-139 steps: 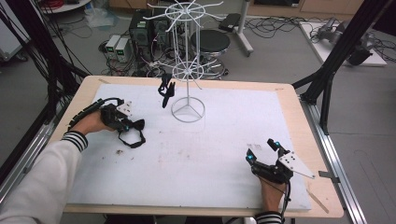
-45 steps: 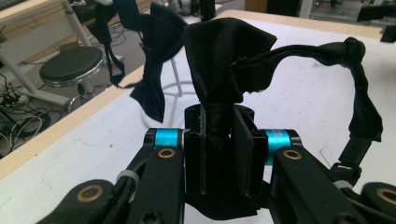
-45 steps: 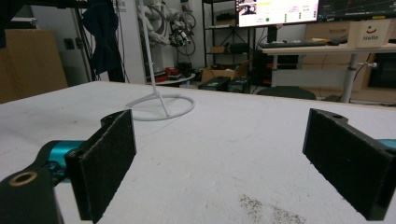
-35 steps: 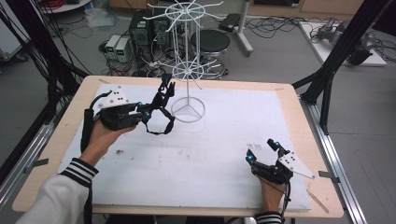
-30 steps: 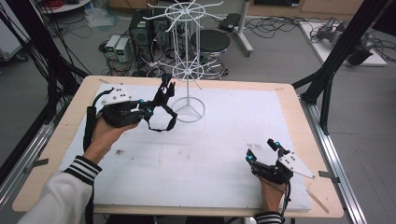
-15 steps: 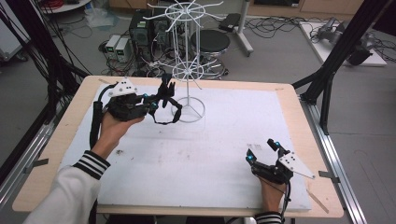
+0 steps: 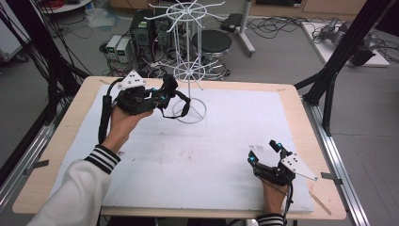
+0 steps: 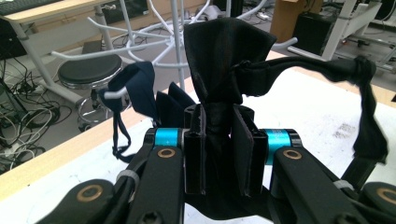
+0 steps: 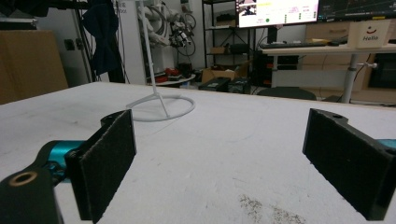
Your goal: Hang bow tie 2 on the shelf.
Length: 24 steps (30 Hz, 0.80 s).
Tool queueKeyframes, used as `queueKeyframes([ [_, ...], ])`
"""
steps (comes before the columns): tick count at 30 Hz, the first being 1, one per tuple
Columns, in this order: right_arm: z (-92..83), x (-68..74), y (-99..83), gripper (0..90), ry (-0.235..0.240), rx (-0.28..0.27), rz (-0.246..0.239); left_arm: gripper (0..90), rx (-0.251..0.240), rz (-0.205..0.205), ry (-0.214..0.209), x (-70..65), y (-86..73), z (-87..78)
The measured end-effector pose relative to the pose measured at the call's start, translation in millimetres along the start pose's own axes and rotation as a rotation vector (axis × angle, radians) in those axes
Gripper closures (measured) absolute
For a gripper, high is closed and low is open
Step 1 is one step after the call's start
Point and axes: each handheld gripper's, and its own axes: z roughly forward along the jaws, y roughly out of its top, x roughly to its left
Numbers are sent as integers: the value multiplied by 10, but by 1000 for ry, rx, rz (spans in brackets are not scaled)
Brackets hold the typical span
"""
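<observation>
Near the table's [image 7: 66,117] far-left corner — left gripper [image 7: 162,96], jaws pinched on a black bow tie [image 8: 219,70], its strap [image 8: 327,70] looping off to one side; the tie hangs just beside the pole of the white wire display stand [image 7: 188,75], whose ring base sits on the white mat [image 7: 211,155]. Near-right corner — right gripper [image 7: 266,153], resting on the mat, jaws spread wide with nothing between them.
</observation>
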Motion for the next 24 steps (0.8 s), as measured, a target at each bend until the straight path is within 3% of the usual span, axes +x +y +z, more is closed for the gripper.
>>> queueKeyframes([
  [24, 2, -7, 0, 90, -3, -3, -4, 753, 29, -19, 55, 67, -2, 262],
])
